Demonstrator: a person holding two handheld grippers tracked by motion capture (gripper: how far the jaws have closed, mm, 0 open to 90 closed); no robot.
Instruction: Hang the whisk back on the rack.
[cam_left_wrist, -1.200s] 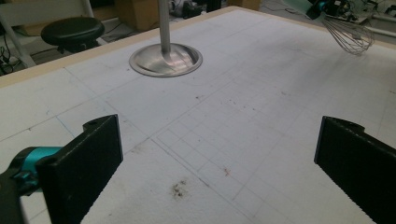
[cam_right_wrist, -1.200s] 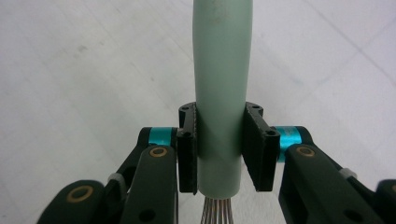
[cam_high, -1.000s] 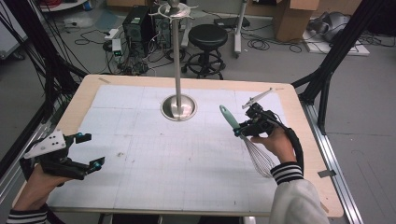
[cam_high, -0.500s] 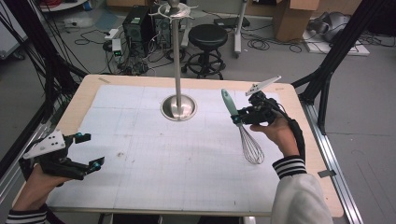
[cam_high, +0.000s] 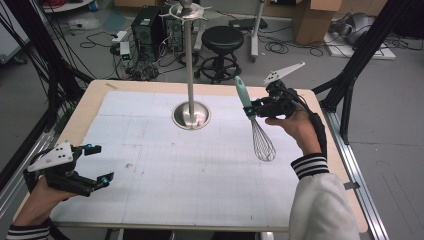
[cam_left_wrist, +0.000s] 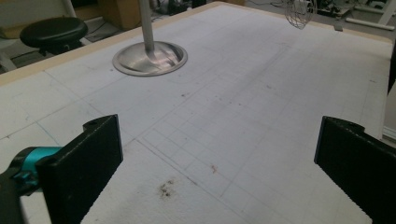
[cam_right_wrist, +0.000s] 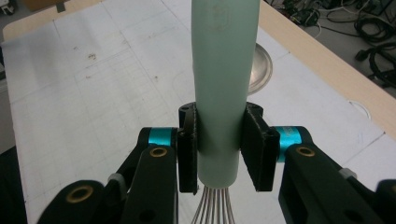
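High view: right tongs (cam_high: 251, 111) clamp the whisk (cam_high: 255, 125) by its mint handle, wires hanging above the table (cam_high: 150, 100), beside the metal stand (cam_high: 190, 114); left tongs (cam_high: 98, 163) gape empty. Left gripper view: whisk wires top right. Right gripper view: pads (cam_right_wrist: 187, 149) pinch handle.

Wooden table (cam_high: 84, 107), white gridded mat (cam_high: 200, 170), steel stand base (cam_high: 191, 115)

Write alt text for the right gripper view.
The right gripper, its two black jaws shut on the pale green handle of a wire whisk, holds it over a white gridded table mat. A round steel stand base shows behind the handle.
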